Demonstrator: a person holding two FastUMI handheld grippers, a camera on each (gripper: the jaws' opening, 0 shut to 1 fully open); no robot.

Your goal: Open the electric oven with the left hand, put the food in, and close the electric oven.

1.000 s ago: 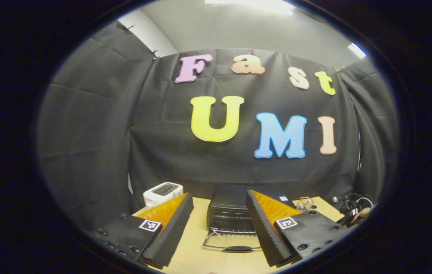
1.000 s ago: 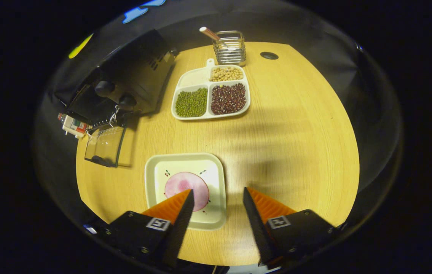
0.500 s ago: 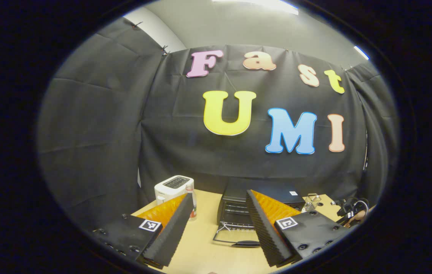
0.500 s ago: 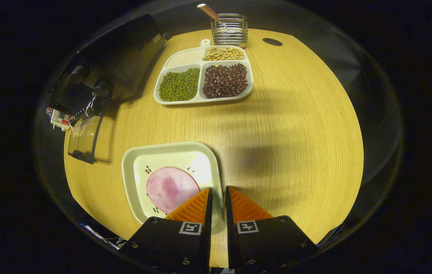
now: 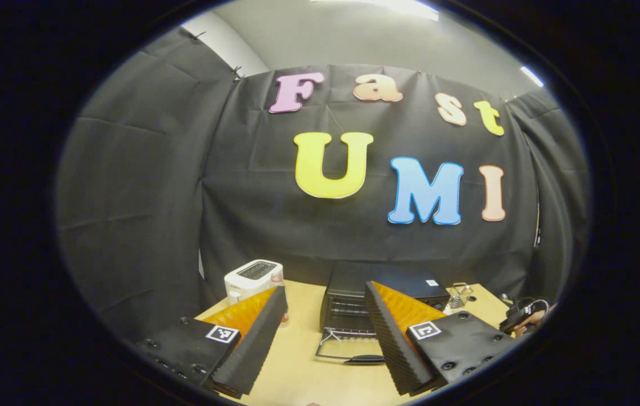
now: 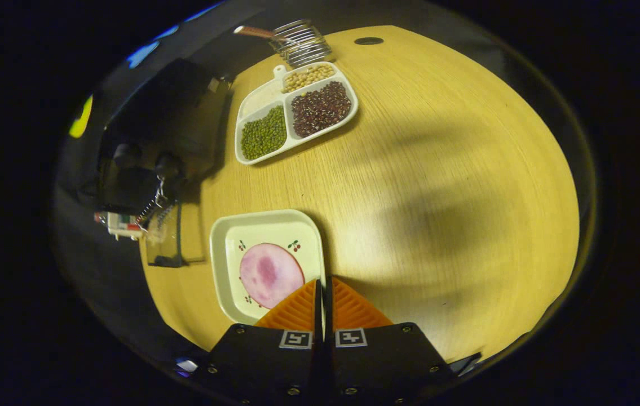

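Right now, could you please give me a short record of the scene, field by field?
oven: black electric oven at the back of the wooden table
oven door: folded down flat, open
food: pink round slice on a square plate
left tongs: open, raised and facing the oven, holding nothing
right tongs: shut on the plate's right rim
other items: white toaster; divided tray of beans; wire holder
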